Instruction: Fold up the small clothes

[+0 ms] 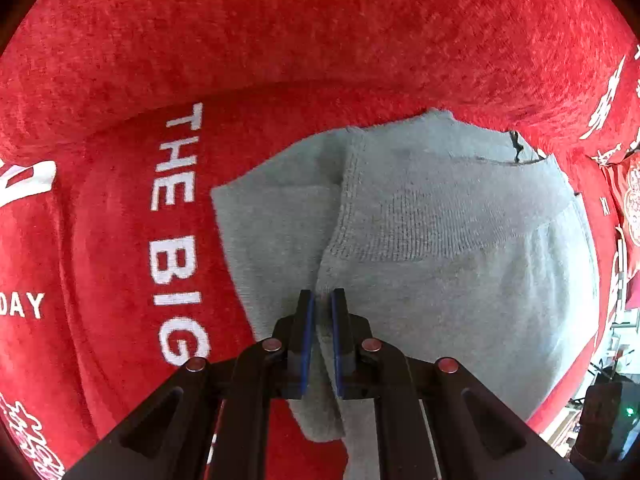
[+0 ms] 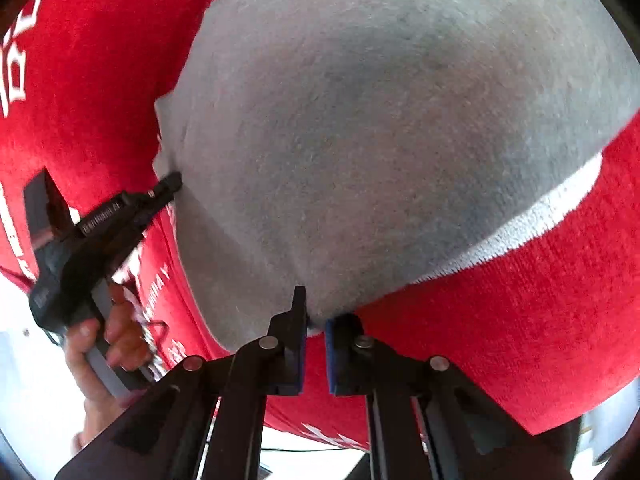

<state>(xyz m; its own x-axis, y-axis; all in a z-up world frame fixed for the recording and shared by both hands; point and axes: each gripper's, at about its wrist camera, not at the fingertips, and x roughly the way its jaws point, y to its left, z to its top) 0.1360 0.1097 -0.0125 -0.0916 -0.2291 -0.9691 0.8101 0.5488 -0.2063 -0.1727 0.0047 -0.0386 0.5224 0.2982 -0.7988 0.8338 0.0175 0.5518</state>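
Now you are gripping the grey knitted garment [image 1: 440,240] with both the left gripper [image 1: 322,340] and the right gripper [image 2: 316,344], each nearly closed on its edge, mid-fold over the red plush blanket [image 1: 280,40]; next, carry both edges across together.

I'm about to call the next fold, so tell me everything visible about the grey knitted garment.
The grey knitted garment is soft, fuzzy wool-like fabric with a ribbed band and a dark-stitched edge at its far end. It lies partly folded on the red plush cloth with white lettering. The left gripper pinches a raised fold; the right gripper grips its near corner.
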